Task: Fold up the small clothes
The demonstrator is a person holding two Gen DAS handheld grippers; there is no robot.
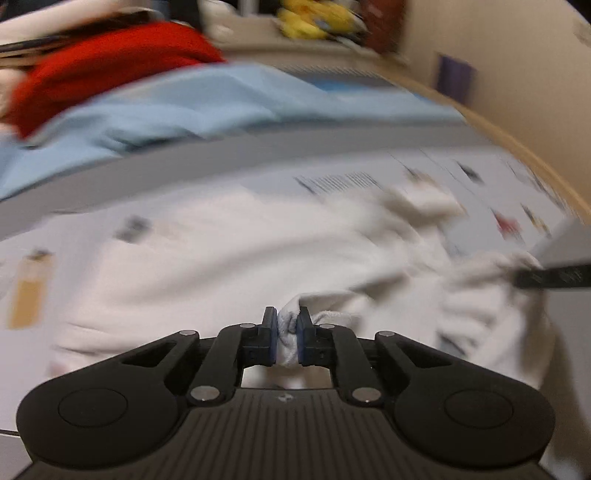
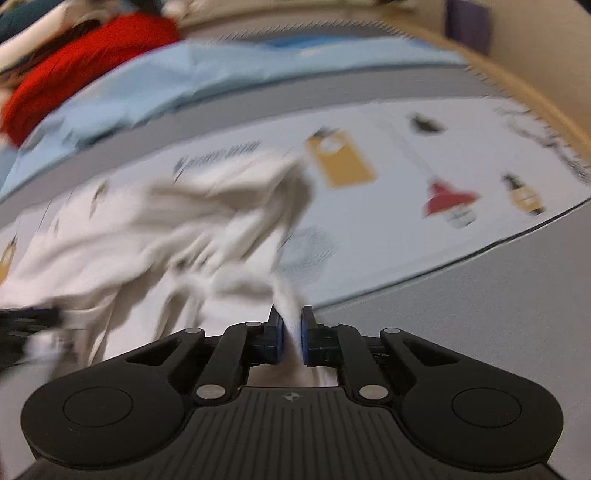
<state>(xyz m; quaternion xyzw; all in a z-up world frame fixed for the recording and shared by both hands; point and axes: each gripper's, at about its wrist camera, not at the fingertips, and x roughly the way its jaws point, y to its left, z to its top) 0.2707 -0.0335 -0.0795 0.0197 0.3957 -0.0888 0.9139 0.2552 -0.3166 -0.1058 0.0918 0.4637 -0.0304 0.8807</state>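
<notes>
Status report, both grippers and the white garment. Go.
Left gripper shut on white garment. Right gripper shut on its other edge. Garment bunched over printed sheet, heavy blur. Blue cloth and red cloth behind, not in the way.

Even, soft indoor light, no glare. Heavy motion blur in both views; only near black mechanisms sharp. Fisheye bends edges.

Home room, clothes pile [image 1: 110,62], plush toy [image 1: 314,18]
</notes>
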